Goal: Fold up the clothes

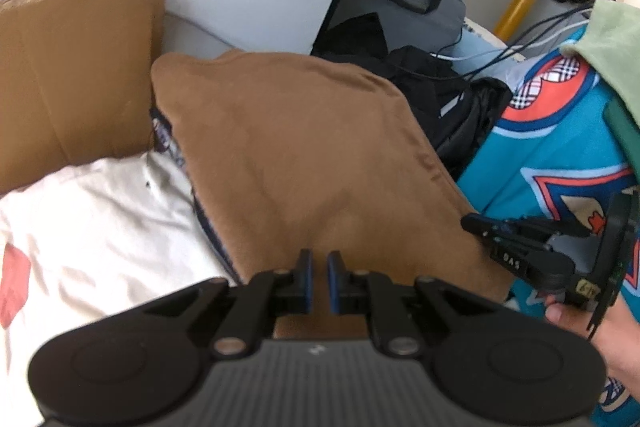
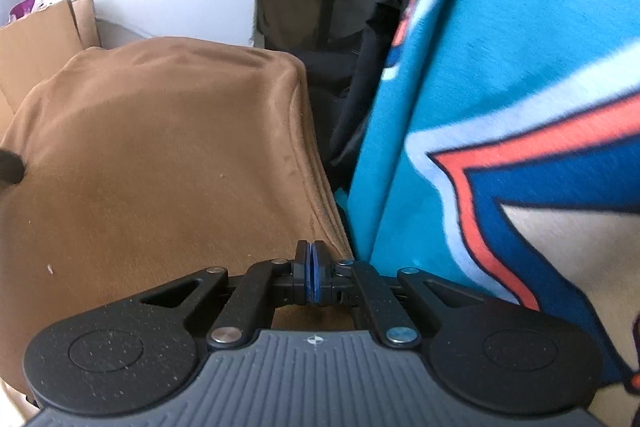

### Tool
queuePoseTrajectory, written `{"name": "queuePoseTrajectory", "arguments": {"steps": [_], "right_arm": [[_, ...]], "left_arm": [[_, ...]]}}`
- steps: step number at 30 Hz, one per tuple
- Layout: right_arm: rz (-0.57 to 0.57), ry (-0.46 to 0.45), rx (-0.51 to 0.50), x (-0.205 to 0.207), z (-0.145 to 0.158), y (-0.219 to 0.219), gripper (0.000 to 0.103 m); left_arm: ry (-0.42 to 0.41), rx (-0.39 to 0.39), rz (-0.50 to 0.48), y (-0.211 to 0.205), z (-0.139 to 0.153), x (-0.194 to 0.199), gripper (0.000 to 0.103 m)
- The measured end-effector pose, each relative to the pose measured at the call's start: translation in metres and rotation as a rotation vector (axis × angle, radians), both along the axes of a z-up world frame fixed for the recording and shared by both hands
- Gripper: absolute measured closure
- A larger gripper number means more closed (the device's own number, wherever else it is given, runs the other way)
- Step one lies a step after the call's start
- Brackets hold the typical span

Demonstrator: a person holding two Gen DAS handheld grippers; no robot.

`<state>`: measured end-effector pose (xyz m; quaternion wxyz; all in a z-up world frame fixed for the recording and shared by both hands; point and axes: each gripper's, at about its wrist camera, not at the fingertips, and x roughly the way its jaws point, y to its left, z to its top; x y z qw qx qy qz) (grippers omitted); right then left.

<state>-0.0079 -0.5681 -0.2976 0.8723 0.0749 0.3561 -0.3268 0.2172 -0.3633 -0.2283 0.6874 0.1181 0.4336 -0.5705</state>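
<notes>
brown garment (image 1: pixel 304 155) hides stack beneath; right tool (image 2: pixel 311 269) pinched together.

Only one bit of writing shows. The right gripper (image 1: pixel 500 227), seen from the left wrist camera, has small white letters on its black arm. They look upside down, something like "SVO", too blurry to be sure. Nothing else can be read.

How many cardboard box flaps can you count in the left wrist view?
1 clear flap: the cardboard flap stands upright at the left, beside the brown folded garment and behind the white cloth. Others may be hidden.
</notes>
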Motion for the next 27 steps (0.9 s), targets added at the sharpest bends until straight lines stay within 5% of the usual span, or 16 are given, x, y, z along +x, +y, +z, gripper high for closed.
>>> {"name": "queuePoseTrajectory", "arguments": {"steps": [3, 9, 14, 20, 27], "right_arm": [[0.007, 0.010, -0.001, -0.003, 0.000, -0.001, 0.099], [-0.017, 0.002, 0.008, -0.013, 0.005, -0.002, 0.099], [-0.018, 0.010, 0.007, -0.019, 0.006, 0.003, 0.099], [-0.017, 0.017, 0.011, -0.027, 0.006, 0.007, 0.099], [-0.025, 0.031, 0.017, -0.037, 0.003, 0.012, 0.098]], "left_arm": [[0.018, 0.009, 0.012, 0.010, -0.002, 0.000, 0.092], [0.053, 0.018, 0.064, 0.036, -0.008, -0.010, 0.058], [0.148, 0.028, 0.092, 0.052, -0.028, -0.013, 0.049], [0.205, 0.020, 0.073, 0.055, -0.053, -0.022, 0.048], [0.280, 0.045, 0.062, 0.061, -0.075, -0.032, 0.064]]}}
